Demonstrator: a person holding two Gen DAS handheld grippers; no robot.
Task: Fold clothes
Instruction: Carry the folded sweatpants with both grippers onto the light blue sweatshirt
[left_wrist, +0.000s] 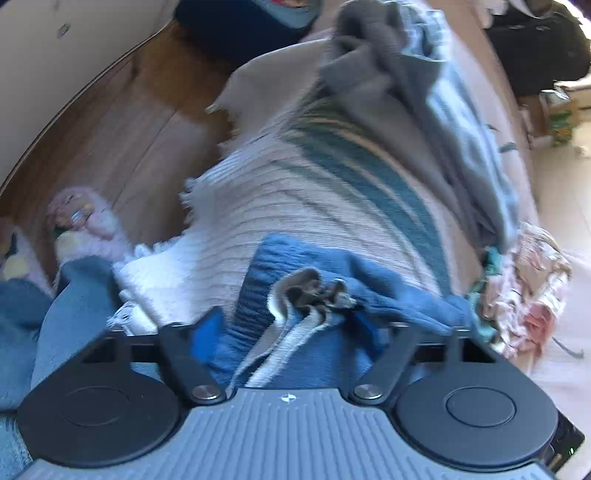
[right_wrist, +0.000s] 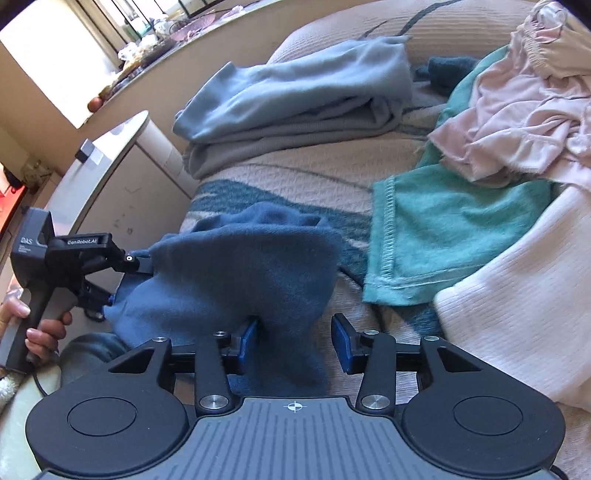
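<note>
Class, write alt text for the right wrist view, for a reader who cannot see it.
The right gripper, jaws open, has dark blue fleece draped between its fingers, while the left gripper grips the fleece's far edge. Behind lie folded grey-blue garments, a teal cloth and pink clothes on a patterned bedspread.

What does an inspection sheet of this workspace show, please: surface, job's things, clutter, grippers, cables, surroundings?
Surface: bed with a beige, teal-patterned cover.
Job's things: dark blue garment bunched, held up between both grippers; folded grey-blue stack behind it; teal garment, pink garment and white knit unfolded at right.
Clutter: doll on the wooden floor.
Grippers: left gripper meets the blue garment's edge, fingers hidden in cloth; right gripper open, cloth against one pad.
Cables: dark cord under the hand.
Surroundings: white cabinet, sunlit windowsill.
</note>
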